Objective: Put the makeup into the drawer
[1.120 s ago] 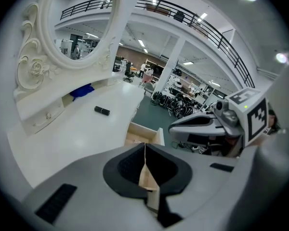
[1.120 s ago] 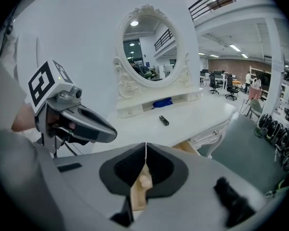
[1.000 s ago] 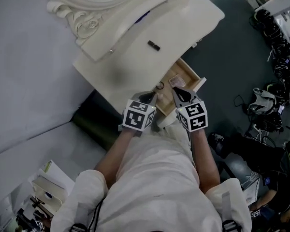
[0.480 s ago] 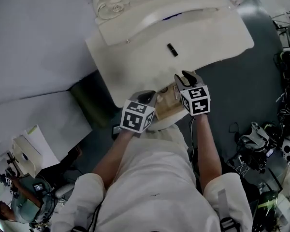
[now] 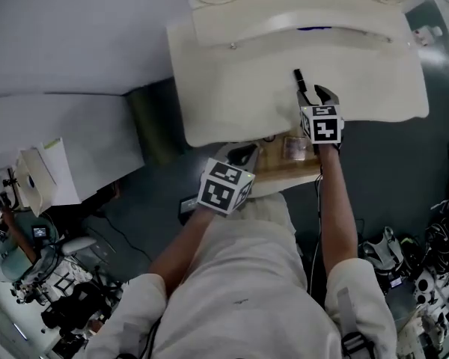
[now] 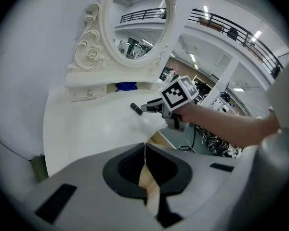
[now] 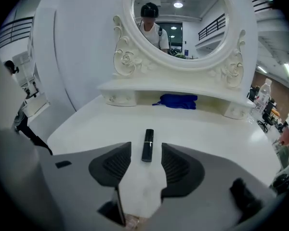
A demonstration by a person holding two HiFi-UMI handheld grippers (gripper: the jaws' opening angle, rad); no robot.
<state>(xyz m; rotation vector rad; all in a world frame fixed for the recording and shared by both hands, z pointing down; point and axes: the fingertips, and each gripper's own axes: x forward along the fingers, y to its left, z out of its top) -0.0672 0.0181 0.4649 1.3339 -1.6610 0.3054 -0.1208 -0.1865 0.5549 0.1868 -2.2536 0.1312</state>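
A black lipstick tube point(image 5: 298, 78) point(image 7: 148, 139) lies on the white dressing table point(image 5: 232, 96). My right gripper point(image 5: 314, 93) point(image 7: 145, 153) is reached out over the tabletop. Its jaws have just been opening, and they now stand wide on either side of the tube's near end without pressing it. My left gripper point(image 5: 244, 154) point(image 6: 144, 150) is shut and empty, low over the open wooden drawer point(image 5: 280, 167) point(image 6: 160, 139). A small pale item point(image 5: 295, 146) lies in the drawer. In the left gripper view the right gripper point(image 6: 145, 109) is beside the lipstick tube point(image 6: 136, 108).
An oval mirror point(image 7: 179, 20) in an ornate white frame stands at the table's back over a low shelf. A blue cloth point(image 7: 177, 101) point(image 5: 314, 29) lies under that shelf. A dark green bin point(image 5: 147, 120) stands left of the table. Cables and gear point(image 5: 441, 245) crowd the floor at the right.
My right gripper left the drawer, travelled out over the tabletop to the lipstick and opened. The left gripper stayed by the drawer, shut. The head view swung round.
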